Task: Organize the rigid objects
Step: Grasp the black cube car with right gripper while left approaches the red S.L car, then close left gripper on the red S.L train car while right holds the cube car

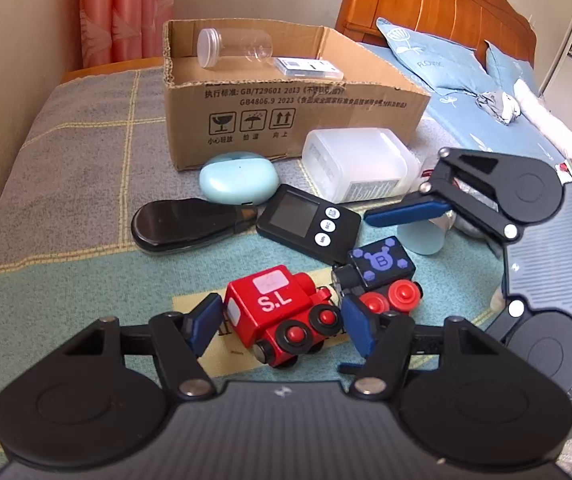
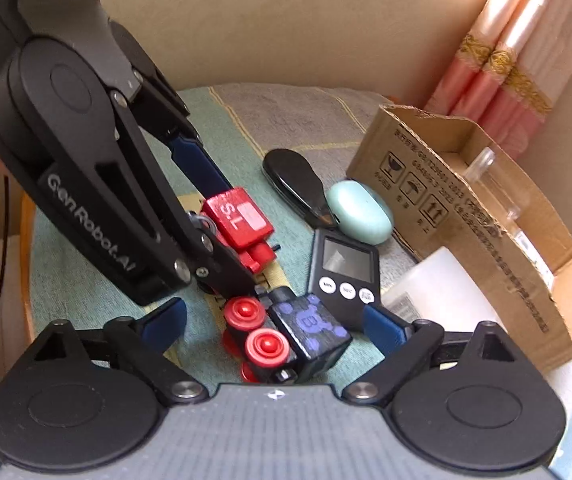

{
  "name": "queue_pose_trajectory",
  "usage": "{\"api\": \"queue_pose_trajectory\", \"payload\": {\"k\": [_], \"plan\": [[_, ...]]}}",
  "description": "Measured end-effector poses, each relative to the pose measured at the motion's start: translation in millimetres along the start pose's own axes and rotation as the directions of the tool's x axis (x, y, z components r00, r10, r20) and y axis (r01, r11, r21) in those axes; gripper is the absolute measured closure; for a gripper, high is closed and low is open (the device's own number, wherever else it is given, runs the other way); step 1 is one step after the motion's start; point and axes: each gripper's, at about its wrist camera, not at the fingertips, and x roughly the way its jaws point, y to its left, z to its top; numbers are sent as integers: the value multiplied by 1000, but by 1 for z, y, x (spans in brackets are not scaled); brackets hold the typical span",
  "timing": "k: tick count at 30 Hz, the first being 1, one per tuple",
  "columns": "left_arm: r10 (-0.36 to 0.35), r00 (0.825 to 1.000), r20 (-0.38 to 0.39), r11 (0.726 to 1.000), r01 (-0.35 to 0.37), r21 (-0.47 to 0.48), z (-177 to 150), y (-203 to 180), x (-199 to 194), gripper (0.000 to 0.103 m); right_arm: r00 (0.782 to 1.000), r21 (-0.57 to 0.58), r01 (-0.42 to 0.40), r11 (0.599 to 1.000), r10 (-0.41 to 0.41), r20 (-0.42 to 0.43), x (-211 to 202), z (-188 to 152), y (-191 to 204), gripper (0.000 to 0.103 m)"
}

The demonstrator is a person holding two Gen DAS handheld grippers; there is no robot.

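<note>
A red toy train marked S.L [image 1: 282, 312] [image 2: 242, 224] lies on the bed between the open fingers of my left gripper [image 1: 282, 326] [image 2: 226, 232], which straddles it with a small gap on each side. A black toy train with a purple B and red wheels [image 1: 378, 276] [image 2: 286, 340] lies just right of it, between the open fingers of my right gripper [image 2: 274, 324]. One blue right fingertip [image 1: 402, 212] shows in the left wrist view. An open cardboard box [image 1: 286, 116] [image 2: 466, 216] stands behind, holding a clear jar [image 1: 234, 48] and a flat pack [image 1: 310, 66].
On the blanket lie a black timer [image 1: 306, 222] [image 2: 344, 268], a mint earbud case [image 1: 238, 178] [image 2: 360, 212], a black glasses case [image 1: 182, 226] [image 2: 296, 184] and a white plastic container [image 1: 356, 164] [image 2: 442, 284]. Blue pillows [image 1: 446, 64] and a wooden headboard [image 1: 426, 0] are at the right.
</note>
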Motion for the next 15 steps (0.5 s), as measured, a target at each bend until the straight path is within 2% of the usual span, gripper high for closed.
{"api": "queue_pose_trajectory", "payload": {"k": [2,5,8,15], "plan": [[10,1000,1,1000,-10,2,1,0,-1,38,1000,10,-29,1000,29,1,-2,1,-2,26],[20,1000,3,1000,-20,-1,1,1,-1,38,1000,11,-9,1000,9,-2,-7,-3,2,37],[43,999,11,999,-43,-12,2,3,-2,39,1000,37,-23,999,23,7,-15,-7,5,45],[20,1000,-8,1000,-20,-14,1,-2,2,35,1000,110,-16,994,13,26,-31,-19,14,45]]}}
